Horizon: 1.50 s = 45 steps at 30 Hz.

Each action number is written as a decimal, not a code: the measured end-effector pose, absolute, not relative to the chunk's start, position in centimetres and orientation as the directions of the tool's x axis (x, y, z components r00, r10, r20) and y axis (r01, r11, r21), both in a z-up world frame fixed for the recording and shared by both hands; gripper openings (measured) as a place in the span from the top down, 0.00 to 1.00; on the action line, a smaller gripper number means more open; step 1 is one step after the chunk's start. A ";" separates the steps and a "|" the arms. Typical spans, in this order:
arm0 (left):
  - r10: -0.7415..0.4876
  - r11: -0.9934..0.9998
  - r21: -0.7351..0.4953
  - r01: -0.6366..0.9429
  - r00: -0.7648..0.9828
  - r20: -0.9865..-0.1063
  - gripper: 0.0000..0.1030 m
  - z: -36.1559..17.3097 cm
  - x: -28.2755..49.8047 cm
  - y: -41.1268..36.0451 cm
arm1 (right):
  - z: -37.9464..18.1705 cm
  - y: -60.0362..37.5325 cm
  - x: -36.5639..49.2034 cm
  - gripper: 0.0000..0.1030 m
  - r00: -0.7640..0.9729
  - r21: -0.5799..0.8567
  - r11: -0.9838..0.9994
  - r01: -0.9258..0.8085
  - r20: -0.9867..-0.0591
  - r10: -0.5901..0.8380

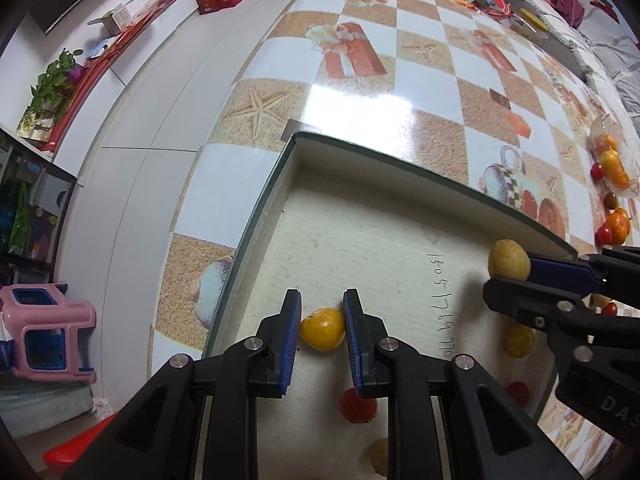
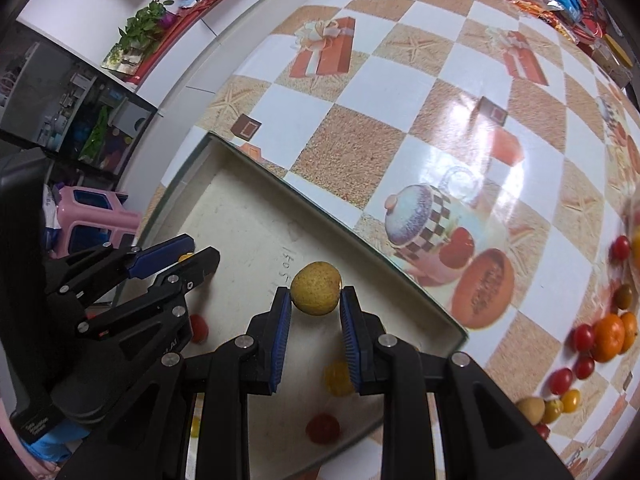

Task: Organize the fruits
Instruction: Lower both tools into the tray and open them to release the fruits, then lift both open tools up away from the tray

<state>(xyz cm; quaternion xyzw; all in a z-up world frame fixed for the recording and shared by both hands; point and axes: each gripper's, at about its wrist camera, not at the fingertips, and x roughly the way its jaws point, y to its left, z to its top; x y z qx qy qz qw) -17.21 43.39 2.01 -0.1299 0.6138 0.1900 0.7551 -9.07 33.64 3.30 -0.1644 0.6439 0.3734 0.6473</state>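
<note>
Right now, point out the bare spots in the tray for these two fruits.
Free: the tray floor along its far wall, from the left corner to the handwriting. Crowded: the near end, where a red tomato and yellow fruit lie beneath both grippers.

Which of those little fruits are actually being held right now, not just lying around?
Two: the yellow tomato pinched in the left gripper, and the tan speckled fruit in the right gripper. The others lie loose in the tray or on the table.

Below your left gripper (image 1: 322, 330), a tan fruit (image 1: 378, 456) hides half behind the finger (image 1: 362, 344) — perhaps a longan. Far right of your right gripper (image 2: 314, 330), the fruit pile (image 2: 624, 256) blurs — cut off at the edge.
</note>
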 end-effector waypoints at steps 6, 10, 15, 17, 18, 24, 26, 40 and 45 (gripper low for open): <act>0.158 0.910 0.070 -0.408 0.185 -0.970 0.77 2.0 -16.8 42.7 | 2.0 34.6 -9.4 0.73 -0.099 0.237 0.645 -0.726 -0.965 0.242; 0.137 0.903 0.039 -0.428 0.201 -0.970 0.77 2.2 -17.0 43.2 | 2.0 34.8 -9.3 0.69 -0.107 0.247 0.640 -0.728 -0.962 0.251; 0.128 0.897 0.016 -0.442 0.223 -0.966 0.43 2.3 -17.9 43.6 | 2.2 34.1 -8.8 0.52 -0.094 0.245 0.650 -0.719 -0.962 0.258; 0.131 0.901 0.025 -0.433 0.216 -0.968 0.43 2.3 -18.0 43.1 | 2.4 33.6 -8.5 0.51 -0.094 0.247 0.656 -0.713 -0.961 0.260; 0.130 0.904 0.028 -0.426 0.212 -0.969 0.43 2.2 -18.1 42.9 | 2.4 33.5 -8.4 0.49 -0.094 0.248 0.659 -0.710 -0.961 0.261; 0.121 0.901 0.012 -0.434 0.223 -0.967 0.43 3.0 -19.0 42.1 | 3.9 32.8 -8.6 0.27 -0.110 0.292 0.669 -0.684 -0.947 0.300; 0.114 0.899 0.000 -0.439 0.231 -0.966 0.42 3.8 -19.7 41.9 | 4.8 32.4 -8.8 0.22 -0.108 0.301 0.674 -0.675 -0.943 0.314; 0.208 0.861 0.103 -0.498 0.160 -0.965 0.00 7.8 -24.5 39.3 | 8.5 29.1 -12.2 0.07 -0.069 0.240 0.707 -0.665 -0.963 0.262; 0.195 0.867 0.107 -0.486 0.134 -0.972 0.00 8.6 -25.7 37.7 | 9.7 27.6 -13.4 0.07 -0.074 0.228 0.715 -0.661 -0.968 0.241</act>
